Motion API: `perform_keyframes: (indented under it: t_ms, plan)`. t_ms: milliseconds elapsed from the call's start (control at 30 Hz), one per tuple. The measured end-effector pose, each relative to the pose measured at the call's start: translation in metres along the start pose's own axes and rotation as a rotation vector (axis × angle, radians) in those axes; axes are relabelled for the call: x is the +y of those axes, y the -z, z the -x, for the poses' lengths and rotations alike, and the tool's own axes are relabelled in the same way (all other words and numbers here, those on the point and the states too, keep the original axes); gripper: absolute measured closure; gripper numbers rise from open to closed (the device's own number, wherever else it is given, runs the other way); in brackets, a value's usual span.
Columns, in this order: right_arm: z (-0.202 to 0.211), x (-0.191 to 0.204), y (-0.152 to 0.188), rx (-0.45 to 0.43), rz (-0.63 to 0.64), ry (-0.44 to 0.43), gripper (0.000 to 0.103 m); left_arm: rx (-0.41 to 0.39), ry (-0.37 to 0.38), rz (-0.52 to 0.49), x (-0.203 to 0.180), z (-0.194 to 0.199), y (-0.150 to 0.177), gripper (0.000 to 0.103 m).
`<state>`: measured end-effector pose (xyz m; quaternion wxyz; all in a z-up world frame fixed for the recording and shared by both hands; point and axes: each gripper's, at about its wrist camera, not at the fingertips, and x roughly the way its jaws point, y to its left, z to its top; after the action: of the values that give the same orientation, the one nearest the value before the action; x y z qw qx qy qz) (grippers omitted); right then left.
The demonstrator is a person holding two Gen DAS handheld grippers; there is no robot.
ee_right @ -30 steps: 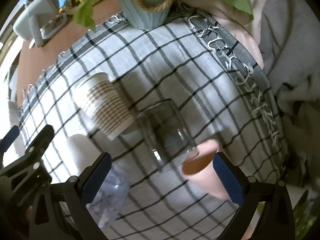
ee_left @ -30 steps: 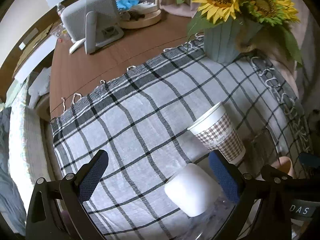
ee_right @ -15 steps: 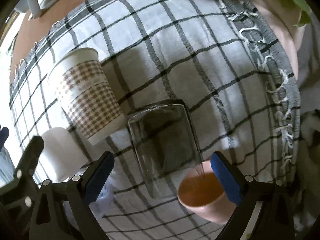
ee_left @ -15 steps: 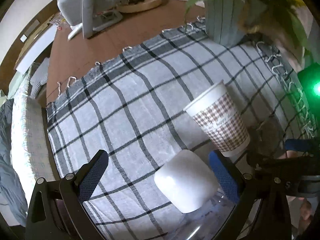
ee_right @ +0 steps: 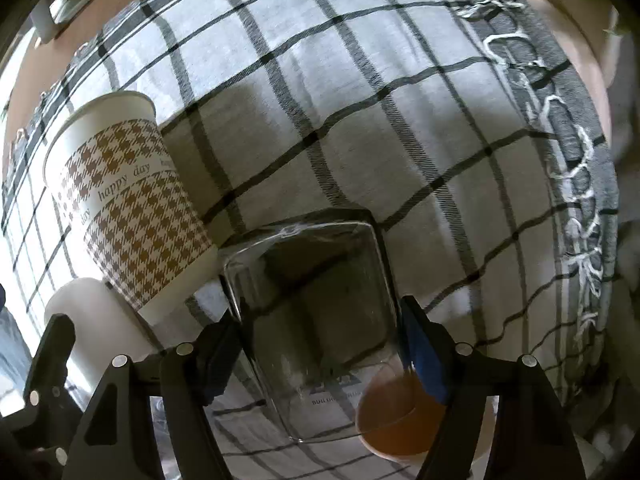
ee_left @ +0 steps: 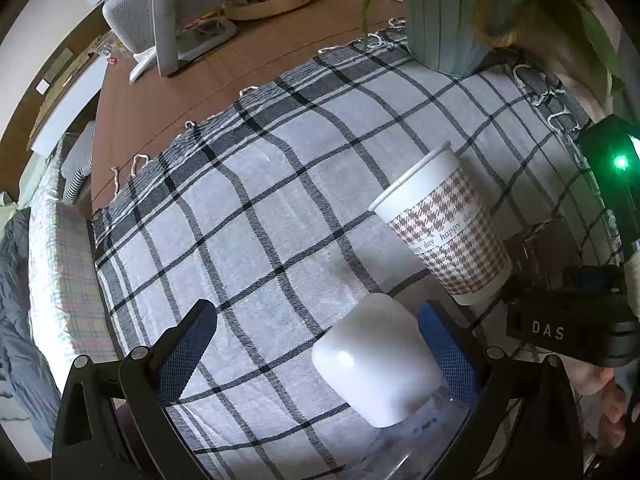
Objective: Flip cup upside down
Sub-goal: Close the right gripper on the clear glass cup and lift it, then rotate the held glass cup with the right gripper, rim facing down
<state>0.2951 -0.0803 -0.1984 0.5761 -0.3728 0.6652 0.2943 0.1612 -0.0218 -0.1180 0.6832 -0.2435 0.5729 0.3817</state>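
A clear square glass cup (ee_right: 316,320) stands upside down on the checked cloth (ee_right: 360,100). My right gripper (ee_right: 320,344) has its blue-padded fingers (ee_right: 424,360) closed in against the glass's two sides. A houndstooth paper cup (ee_right: 128,204) stands inverted to its left, and shows in the left wrist view (ee_left: 444,232). A white cup (ee_left: 376,364) stands inverted next to a clear plastic cup (ee_left: 408,444). My left gripper (ee_left: 316,344) is open, with the white cup just inside its right finger. A terracotta cup (ee_right: 396,420) stands mouth up under my right finger.
A ribbed blue vase (ee_left: 448,24) with sunflowers stands at the cloth's far edge. A white fan-like appliance (ee_left: 160,28) and a wooden tray (ee_left: 268,0) stand on the brown table (ee_left: 168,96) beyond. The cloth's fringed edge (ee_right: 576,184) runs along the right.
My right gripper has moved down and forward and narrowed from wide open onto the glass cup. My left gripper has drifted slightly; the white cup now sits closer to its right finger.
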Motion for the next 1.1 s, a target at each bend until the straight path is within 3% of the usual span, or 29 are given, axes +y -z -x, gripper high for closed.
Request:
perform_keyframes:
  t_ms: [500,733,1100]
  plan:
    - [0.073,0.008,0.032,-0.083,-0.075,0.073,0.033,-0.031,0.070,-0.063,0.023,0.016,-0.003,0.001]
    - [0.120,0.019,0.065,-0.164,-0.163,0.078,0.033,-0.046,0.122,-0.170,0.037,0.024,-0.005,0.001]
    - [0.134,0.044,0.112,-0.271,-0.423,0.035,0.033,-0.075,0.193,-0.379,0.058,0.032,-0.008,0.000]
